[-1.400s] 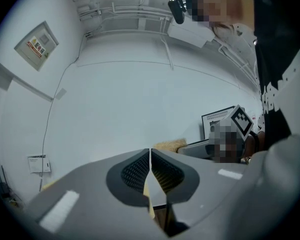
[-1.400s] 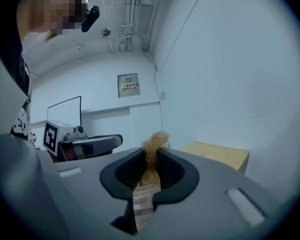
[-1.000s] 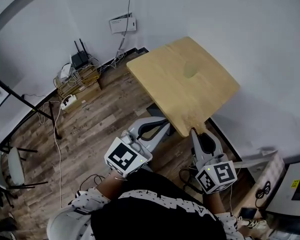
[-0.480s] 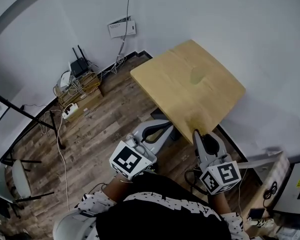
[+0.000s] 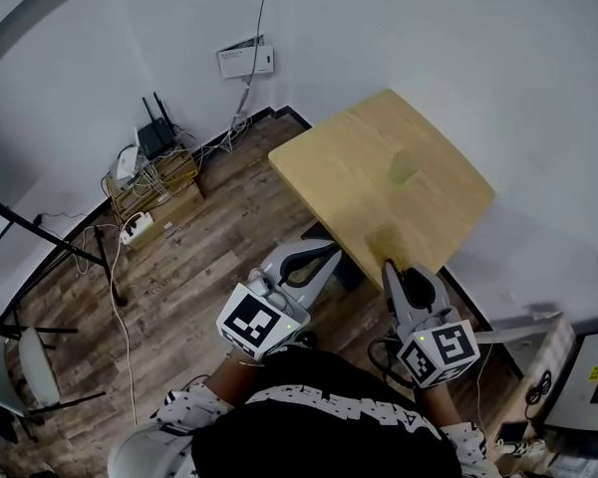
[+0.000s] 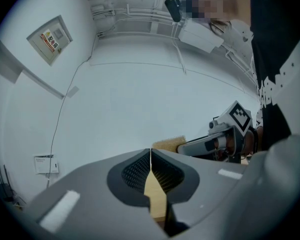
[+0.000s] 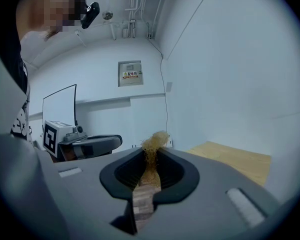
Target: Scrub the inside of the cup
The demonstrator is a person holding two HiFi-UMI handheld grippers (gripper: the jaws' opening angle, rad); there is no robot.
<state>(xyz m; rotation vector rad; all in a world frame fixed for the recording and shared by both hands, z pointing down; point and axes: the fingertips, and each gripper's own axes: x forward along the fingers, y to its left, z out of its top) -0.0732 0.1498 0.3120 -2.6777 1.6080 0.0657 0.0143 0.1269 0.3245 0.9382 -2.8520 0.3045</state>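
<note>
From the head view, a pale wooden surface (image 5: 349,167) stands in the corner of the room on a plank floor (image 5: 199,257), and the cup (image 5: 403,167), pale green and see-through, stands upright near the middle of it, a little toward the edge that runs along the wall. The left tool (image 5: 319,257) is held over the floor just off the near-left edge, well apart from the cup. The right tool (image 5: 391,272) reaches to the near corner, with a tan scrub pad (image 5: 386,239) at its tip over that corner; the pad is hard to tell from the wood. A router (image 5: 157,119) and a tangle of cables lie on the floor by the far wall. In the left gripper view, the left tool (image 6: 151,151) has its jaws pressed together with nothing between them. Past them are the right tool (image 6: 190,146) with the pad sticking out of its tip, and a strip of the wood below. In the right gripper view, the right tool (image 7: 150,159) is clamped on the scrub pad (image 7: 155,140), whose frayed, fibrous end pokes out above the jaws. The surface's edge lies to the right, and the left tool (image 7: 97,143) is at the left. The cup is not in this view.
</note>
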